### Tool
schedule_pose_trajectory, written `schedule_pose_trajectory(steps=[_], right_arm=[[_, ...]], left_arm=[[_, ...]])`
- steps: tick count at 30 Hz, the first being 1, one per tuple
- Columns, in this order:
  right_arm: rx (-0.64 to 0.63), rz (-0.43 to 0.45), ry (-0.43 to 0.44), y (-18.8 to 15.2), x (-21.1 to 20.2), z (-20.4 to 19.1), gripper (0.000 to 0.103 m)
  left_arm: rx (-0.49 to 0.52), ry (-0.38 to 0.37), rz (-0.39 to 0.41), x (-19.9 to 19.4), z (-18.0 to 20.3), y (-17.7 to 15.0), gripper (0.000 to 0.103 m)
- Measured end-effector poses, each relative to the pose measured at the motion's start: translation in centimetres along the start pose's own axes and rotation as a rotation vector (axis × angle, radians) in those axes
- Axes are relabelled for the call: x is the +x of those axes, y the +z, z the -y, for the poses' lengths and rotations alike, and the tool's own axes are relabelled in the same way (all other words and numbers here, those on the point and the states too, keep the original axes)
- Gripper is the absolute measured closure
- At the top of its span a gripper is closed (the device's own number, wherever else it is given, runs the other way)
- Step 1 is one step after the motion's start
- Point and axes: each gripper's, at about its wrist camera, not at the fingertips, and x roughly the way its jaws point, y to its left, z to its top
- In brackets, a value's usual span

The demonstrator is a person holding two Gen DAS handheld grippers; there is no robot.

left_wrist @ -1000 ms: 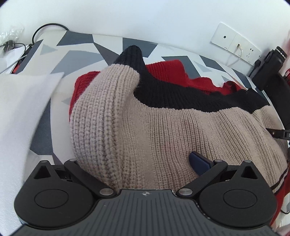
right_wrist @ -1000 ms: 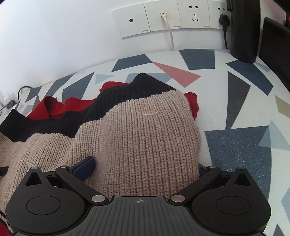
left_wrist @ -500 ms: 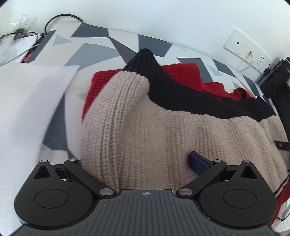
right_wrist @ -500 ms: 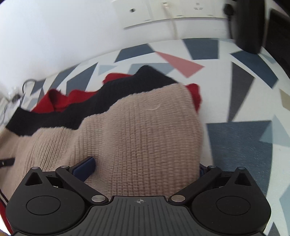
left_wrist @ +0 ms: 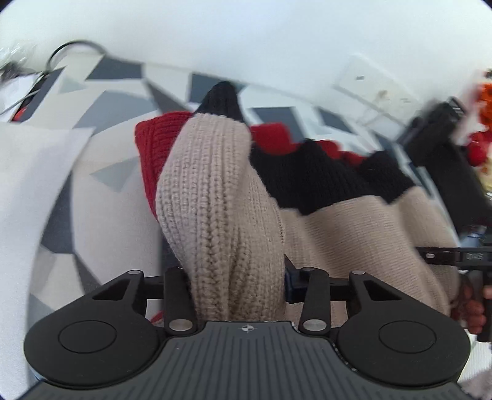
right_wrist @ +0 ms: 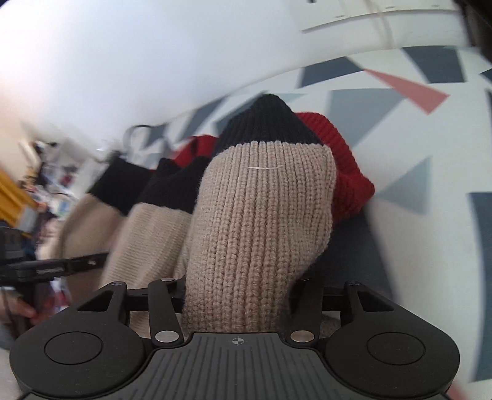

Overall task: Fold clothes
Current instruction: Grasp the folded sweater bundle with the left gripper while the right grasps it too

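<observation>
A knit sweater (left_wrist: 215, 197) in beige, black and red is bunched and lifted off the patterned tabletop (left_wrist: 101, 190). My left gripper (left_wrist: 236, 286) is shut on its beige edge, which stands as a thick fold between the jaws. In the right wrist view the same sweater (right_wrist: 261, 221) rises in a beige ridge capped with black, red knit behind it. My right gripper (right_wrist: 238, 292) is shut on that ridge. Each view shows the other gripper at its edge: the right one (left_wrist: 455, 257) and the left one (right_wrist: 40, 267). The fingertips are buried in the knit.
A white foam sheet (left_wrist: 27, 172) lies at the left of the table. Cables (left_wrist: 61, 52) sit at the far left corner. Wall sockets (right_wrist: 381, 14) run along the white wall behind. A dark object (left_wrist: 439, 138) stands at the right. A hand (left_wrist: 473, 310) holds the other gripper's handle.
Both grippers closed from open onto the beige knit and lifted it, so the flat cloth now stands in tall folds. Both views are blurred by motion.
</observation>
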Motion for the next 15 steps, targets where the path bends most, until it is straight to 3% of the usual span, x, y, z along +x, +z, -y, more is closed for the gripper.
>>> schedule_pose_trajectory(steps=[8, 15], right_arm=[[-0.078, 0.06, 0.234, 0.8, -0.4, -5.2, 0.062], [-0.083, 0.002, 0.422, 2.1, 0.7, -8.4, 0.063]], left_arm=[[-0.031, -0.017, 0.129, -5.3, 3.6, -0.7, 0.064], [-0.124, 0.032, 0.245, -10.7, 4.9, -2.6, 0.064]])
